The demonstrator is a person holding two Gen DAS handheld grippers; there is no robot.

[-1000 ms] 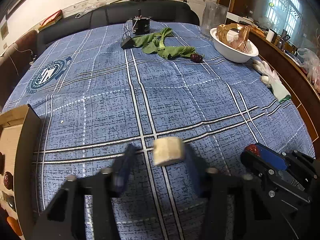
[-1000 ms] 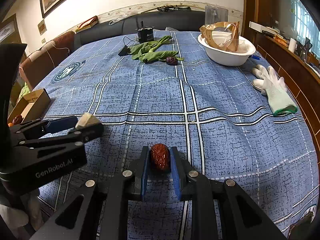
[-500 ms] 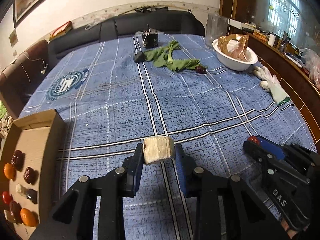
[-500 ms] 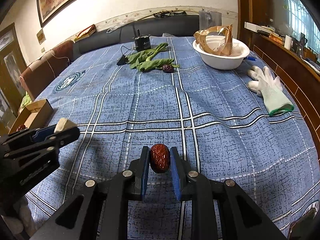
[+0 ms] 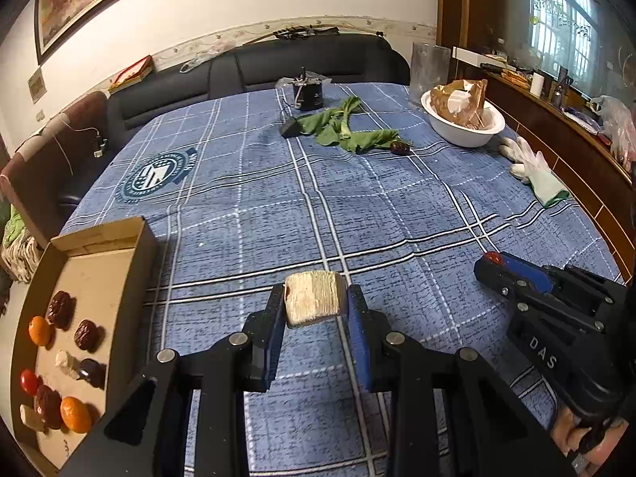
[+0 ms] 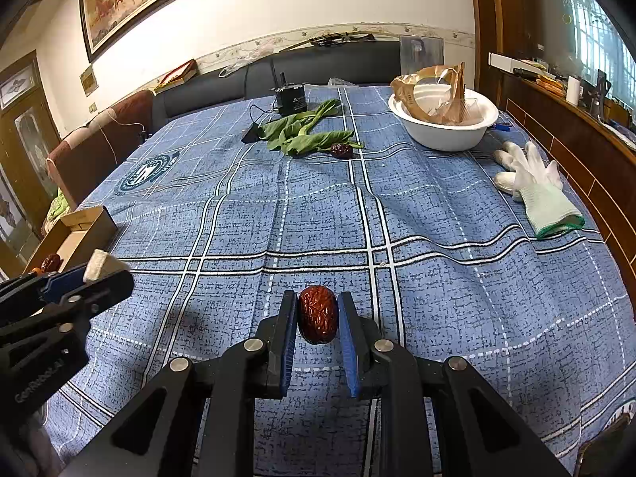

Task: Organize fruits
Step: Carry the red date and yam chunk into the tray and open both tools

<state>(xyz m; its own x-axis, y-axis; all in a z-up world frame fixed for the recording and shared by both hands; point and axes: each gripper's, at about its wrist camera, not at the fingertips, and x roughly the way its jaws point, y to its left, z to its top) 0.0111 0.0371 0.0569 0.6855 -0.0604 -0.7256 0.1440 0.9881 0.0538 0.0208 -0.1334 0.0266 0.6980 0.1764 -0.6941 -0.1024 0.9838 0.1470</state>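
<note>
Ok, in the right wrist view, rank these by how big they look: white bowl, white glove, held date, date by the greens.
1. white bowl and white glove: look alike, unranked.
2. held date, though nearness to the camera enlarges it.
3. date by the greens.

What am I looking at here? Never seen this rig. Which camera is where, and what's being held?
No robot: a person holds a two-finger gripper in each hand, each with a fisheye camera looking along its fingers.

Left wrist view: the left gripper is shut on a pale fibrous chunk. The cardboard box at left holds dates, small oranges and other fruit.

Right wrist view: the right gripper is shut on a red date.

On the blue checked tablecloth: green leaves, another date, a white bowl with a brown bag, a white glove.
</note>
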